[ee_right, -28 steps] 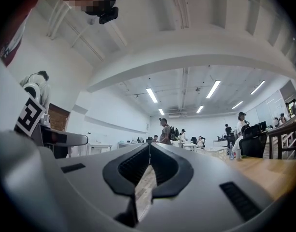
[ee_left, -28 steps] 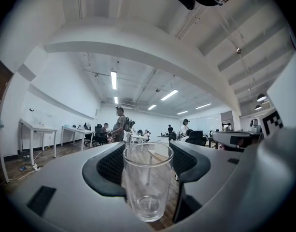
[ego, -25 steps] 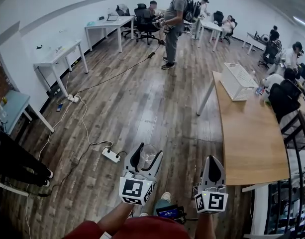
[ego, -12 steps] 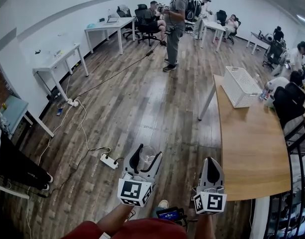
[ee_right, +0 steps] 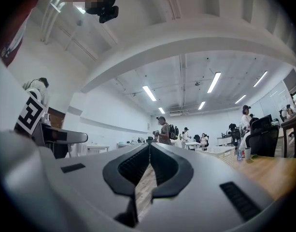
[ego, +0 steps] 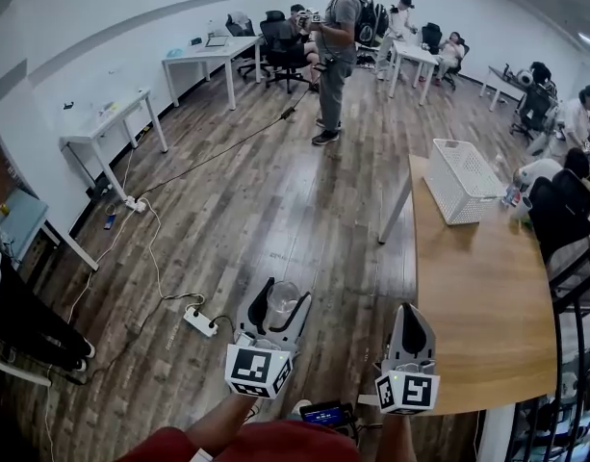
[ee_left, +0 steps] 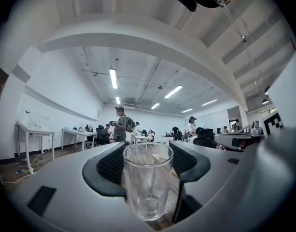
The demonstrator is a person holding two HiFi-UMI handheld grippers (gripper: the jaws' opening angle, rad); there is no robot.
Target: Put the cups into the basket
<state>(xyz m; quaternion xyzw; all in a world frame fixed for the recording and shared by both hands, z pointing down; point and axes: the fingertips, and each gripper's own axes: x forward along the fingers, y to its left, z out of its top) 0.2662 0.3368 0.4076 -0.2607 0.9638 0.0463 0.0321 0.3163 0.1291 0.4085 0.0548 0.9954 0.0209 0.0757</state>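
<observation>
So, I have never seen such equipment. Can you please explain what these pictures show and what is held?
There is no robot: a person holds tongs in each hand. The head view looks down from a camera on the person's head. The other two views come from a camera on each tool. The left tongs grip a clear drinking glass. The right tongs are shut and empty. A white lattice basket stands on the long wooden table.

No words or numbers can be read. The marker cubes [ego: 259,368] on the left gripper [ego: 283,298] and right gripper [ego: 411,312] bear only black-and-white square patterns. The small screen [ego: 325,413] at bottom centre is illegible.
</observation>
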